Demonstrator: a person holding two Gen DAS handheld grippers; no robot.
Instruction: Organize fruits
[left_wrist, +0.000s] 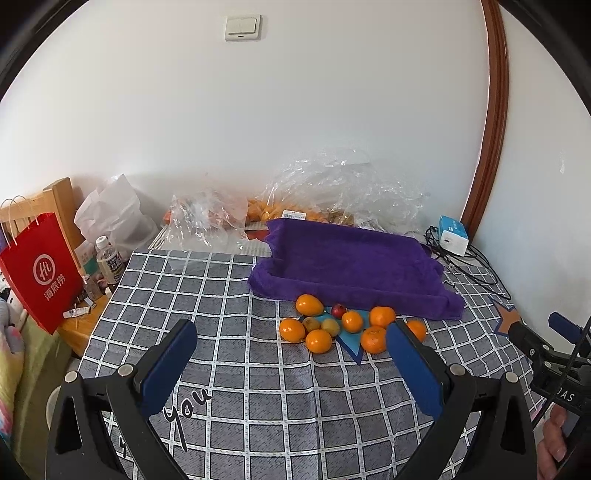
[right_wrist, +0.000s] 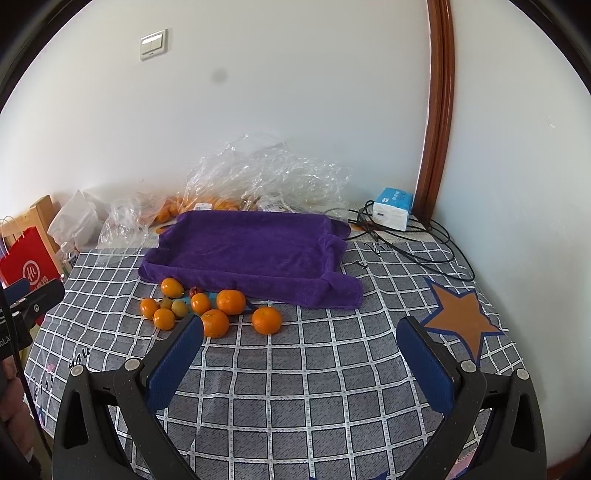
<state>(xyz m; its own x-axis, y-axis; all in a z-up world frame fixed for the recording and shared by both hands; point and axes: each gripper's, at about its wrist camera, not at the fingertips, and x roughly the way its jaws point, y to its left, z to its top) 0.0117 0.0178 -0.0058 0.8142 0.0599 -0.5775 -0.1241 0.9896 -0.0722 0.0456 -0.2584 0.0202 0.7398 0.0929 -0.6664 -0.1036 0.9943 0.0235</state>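
Several oranges (left_wrist: 318, 340) (right_wrist: 214, 322), two small yellow-green fruits (left_wrist: 330, 326) (right_wrist: 180, 307) and a small red fruit (left_wrist: 338, 310) lie in a cluster on the checked tablecloth (left_wrist: 258, 387) (right_wrist: 314, 369), just in front of a tray draped with a purple towel (left_wrist: 354, 262) (right_wrist: 251, 251). One orange (right_wrist: 266, 320) sits apart at the cluster's right. My left gripper (left_wrist: 291, 332) is open and empty, short of the fruits. My right gripper (right_wrist: 301, 328) is open and empty, to the right of the cluster. The right gripper also shows at the right edge of the left wrist view (left_wrist: 554, 343).
Clear plastic bags with more oranges (left_wrist: 332, 192) (right_wrist: 258, 177) lie behind the tray against the wall. A blue-white box (left_wrist: 452, 236) (right_wrist: 392, 208) and black cables (right_wrist: 424, 243) sit at the back right. A red paper bag (left_wrist: 40, 269), a bottle (left_wrist: 109, 260) and a white bag (left_wrist: 114, 214) stand left of the table.
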